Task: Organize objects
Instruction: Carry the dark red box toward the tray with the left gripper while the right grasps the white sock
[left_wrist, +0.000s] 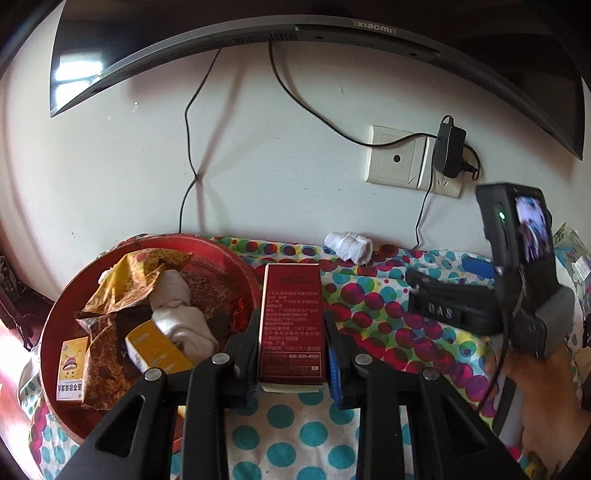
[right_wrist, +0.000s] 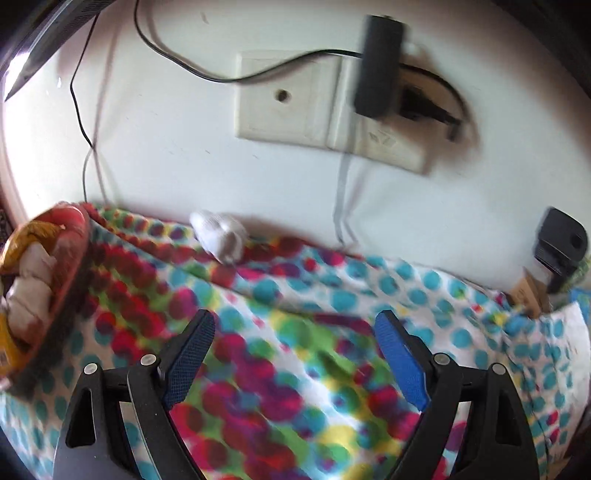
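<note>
Leftward, red basin (left_wrist: 221, 254) holding crumpled yellow wrapper (left_wrist: 136, 280), white cloth bundle (left_wrist: 181, 314), two small yellow boxes (left_wrist: 157, 349). Left gripper (left_wrist: 291, 354) clamped on red box (left_wrist: 290, 325) over dotted cloth (left_wrist: 369, 314). Right gripper (right_wrist: 295, 354) gaping wide, holding nothing. Right view blurred; white sock (right_wrist: 221, 234) by wall.

My left claw (left_wrist: 291, 339), clamped on the red box (left_wrist: 290, 325), has the red basin (left_wrist: 66, 332) crowding its left. Open spotted cloth (right_wrist: 295, 369) lies ahead of my spread right claw (right_wrist: 295, 354); only a white sock (right_wrist: 221, 234) sits by the wall edge.
</note>
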